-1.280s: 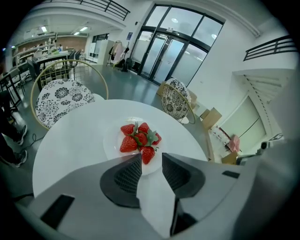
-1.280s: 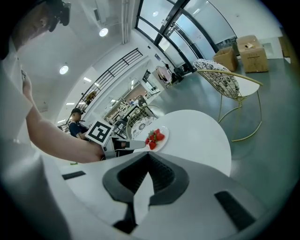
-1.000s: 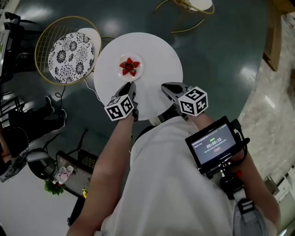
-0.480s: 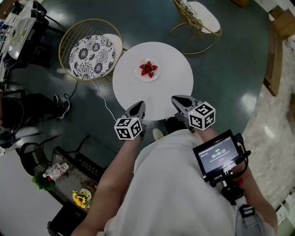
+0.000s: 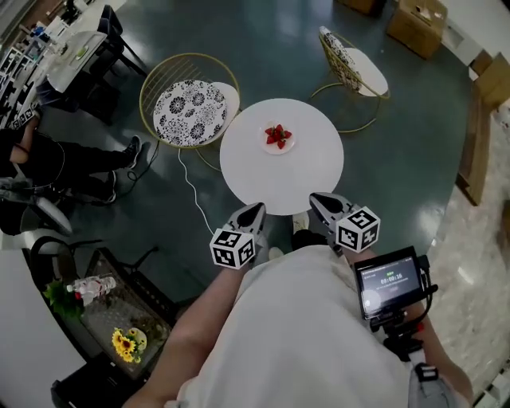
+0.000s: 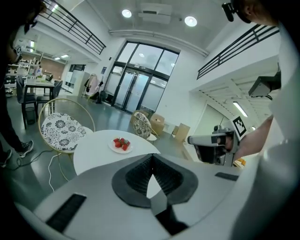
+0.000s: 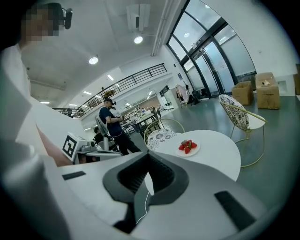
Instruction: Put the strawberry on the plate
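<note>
Head view: strawberries (image 5: 278, 135) sit heaped on the small plate (image 5: 288, 148), toward the far side of the round tabletop (image 5: 279, 179). Left claw (image 5: 255, 209) and right claw (image 5: 319, 198) hover off the near edge, well apart from the plate, both clenched on nothing. Placement looks done. Best handling from here, I judge: hold both claws clear of the tabletop and avoid nudging the plate.

Strawberries (image 5: 278, 135) on the plate (image 5: 268, 145) are too small to count from the head view. Near side of the table (image 6: 93, 147) is hidden behind the left gripper (image 6: 151, 161) body. Person (image 5: 72, 167) at left and box (image 5: 362, 4) at top are cut off by the frame edge.
</note>
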Demonstrator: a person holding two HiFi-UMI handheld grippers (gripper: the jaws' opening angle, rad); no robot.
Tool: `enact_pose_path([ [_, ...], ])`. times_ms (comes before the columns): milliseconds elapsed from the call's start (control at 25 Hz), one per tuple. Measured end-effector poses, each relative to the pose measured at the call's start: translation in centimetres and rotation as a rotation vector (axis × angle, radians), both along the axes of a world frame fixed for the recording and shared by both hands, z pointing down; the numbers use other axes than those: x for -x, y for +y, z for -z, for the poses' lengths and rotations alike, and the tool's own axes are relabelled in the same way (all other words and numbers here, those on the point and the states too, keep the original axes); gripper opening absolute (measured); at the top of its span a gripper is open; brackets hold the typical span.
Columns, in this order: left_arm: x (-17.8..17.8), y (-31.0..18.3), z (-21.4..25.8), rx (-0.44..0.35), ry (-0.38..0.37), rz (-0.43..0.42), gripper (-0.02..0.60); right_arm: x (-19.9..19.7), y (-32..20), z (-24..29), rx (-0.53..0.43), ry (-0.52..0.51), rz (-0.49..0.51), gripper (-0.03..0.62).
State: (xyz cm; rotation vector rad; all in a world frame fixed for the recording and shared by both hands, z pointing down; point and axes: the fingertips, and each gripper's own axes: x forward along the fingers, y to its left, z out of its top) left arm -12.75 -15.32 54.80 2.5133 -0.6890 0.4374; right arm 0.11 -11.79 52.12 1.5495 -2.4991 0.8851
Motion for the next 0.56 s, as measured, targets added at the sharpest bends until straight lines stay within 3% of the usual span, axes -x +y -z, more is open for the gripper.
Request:
enact_pose_path([
  [320, -0.1, 0.1, -1.2, -0.010, -0.015, -0.009, 0.006, -0.1, -1.0, 0.0, -0.055, -0.003, -0.009, 0.006],
  [560, -0.3, 3.0, -1.4, -0.018, -0.008, -0.026, 0.008, 0.2, 3.5, -0.1, -0.055, 0.001, -0.035, 0.006],
])
